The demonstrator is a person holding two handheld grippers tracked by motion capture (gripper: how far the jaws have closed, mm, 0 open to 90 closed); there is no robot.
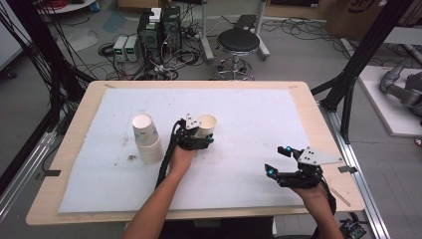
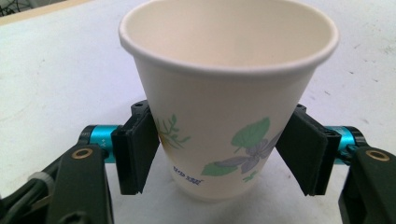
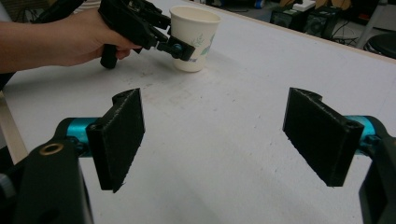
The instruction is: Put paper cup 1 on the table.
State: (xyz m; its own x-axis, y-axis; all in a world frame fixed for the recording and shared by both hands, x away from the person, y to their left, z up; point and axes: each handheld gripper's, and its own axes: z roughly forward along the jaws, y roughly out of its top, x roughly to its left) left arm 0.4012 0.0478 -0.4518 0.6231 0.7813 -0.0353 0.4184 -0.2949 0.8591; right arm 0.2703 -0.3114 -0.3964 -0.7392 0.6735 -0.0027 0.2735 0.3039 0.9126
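one paper cup (image 2: 229,93) stands upright on the white mat (image 1: 249,174), pinched at its sides by our left gripper (image 2: 219,158). right gripper (image 3: 219,140) hangs spread, empty. we judge the cup is being placed; next we loosen the jaws beside the cup stack (image 1: 147,139).

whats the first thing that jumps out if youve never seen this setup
A flower-printed paper cup standing upright on the white mat at mid-table, clasped at both sides by the left tool. To its left stands a stack of paper cups. The right tool hangs open over the mat's near right corner, holding nothing.
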